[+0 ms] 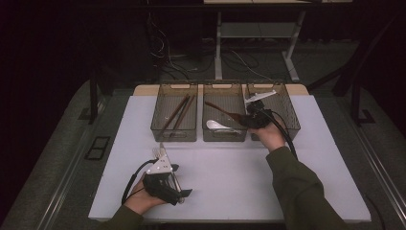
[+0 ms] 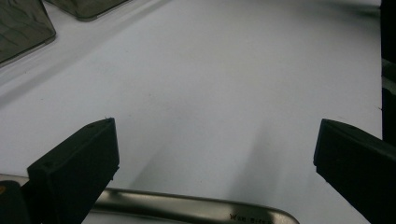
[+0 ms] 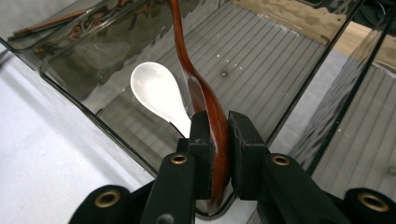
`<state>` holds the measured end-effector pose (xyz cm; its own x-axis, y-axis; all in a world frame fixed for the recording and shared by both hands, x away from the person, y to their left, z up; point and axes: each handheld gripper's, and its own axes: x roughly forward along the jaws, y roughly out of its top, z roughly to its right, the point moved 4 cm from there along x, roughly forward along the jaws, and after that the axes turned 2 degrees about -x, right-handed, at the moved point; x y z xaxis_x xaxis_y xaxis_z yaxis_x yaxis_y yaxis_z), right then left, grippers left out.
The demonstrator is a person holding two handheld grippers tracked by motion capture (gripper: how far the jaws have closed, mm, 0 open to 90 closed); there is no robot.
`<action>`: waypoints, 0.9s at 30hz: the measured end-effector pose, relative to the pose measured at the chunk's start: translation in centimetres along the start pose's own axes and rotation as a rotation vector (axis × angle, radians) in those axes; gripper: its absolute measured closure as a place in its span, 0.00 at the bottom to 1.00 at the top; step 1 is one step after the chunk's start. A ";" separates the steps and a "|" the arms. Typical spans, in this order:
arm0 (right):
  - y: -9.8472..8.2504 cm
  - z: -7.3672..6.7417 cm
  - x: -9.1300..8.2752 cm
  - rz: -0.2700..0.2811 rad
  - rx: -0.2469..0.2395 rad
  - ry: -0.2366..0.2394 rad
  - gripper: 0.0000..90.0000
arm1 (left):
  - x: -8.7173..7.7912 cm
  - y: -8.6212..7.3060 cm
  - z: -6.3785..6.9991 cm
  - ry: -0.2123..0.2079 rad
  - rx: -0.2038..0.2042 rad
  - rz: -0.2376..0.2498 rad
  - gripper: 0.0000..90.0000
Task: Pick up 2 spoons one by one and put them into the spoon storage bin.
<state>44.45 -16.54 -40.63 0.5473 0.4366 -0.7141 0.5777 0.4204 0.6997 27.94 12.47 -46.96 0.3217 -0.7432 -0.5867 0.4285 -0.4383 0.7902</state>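
While our right tool (image 3: 218,140) clamps the bowl of the long brown wooden spoon (image 3: 201,93) over the middle smoky clear plastic bin (image 1: 224,135), at twelve o'clock on the white surface (image 1: 230,177), beside a white ceramic spoon (image 3: 156,91), our left tool (image 2: 215,149) rests wide open at seven o'clock.

Reddish-brown wooden spoon (image 3: 205,100), white spoon (image 3: 159,93), smoky translucent bins (image 1: 224,134), white table (image 1: 230,177), black claws (image 3: 216,154).
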 end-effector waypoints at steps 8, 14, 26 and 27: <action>-0.1 -0.2 0.8 0.000 -0.001 0.007 0.81 | 0.0 0.0 0.0 -0.001 0.000 -0.001 0.00; 0.0 0.0 0.3 0.030 -0.006 0.015 0.72 | 0.0 0.0 0.0 -0.001 0.001 -0.003 0.00; -0.6 0.3 -2.1 0.118 0.030 0.079 0.48 | 0.0 -0.1 0.0 0.004 -0.005 -0.001 0.00; -0.7 0.3 -2.3 0.126 0.028 0.082 0.46 | 0.0 0.0 0.0 0.004 -0.005 0.001 0.00</action>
<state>42.94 -18.11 -39.45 0.5663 0.5483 -0.6154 0.5247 0.3359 0.7822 27.93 12.53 -46.98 0.3258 -0.7415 -0.5866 0.4327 -0.4347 0.7898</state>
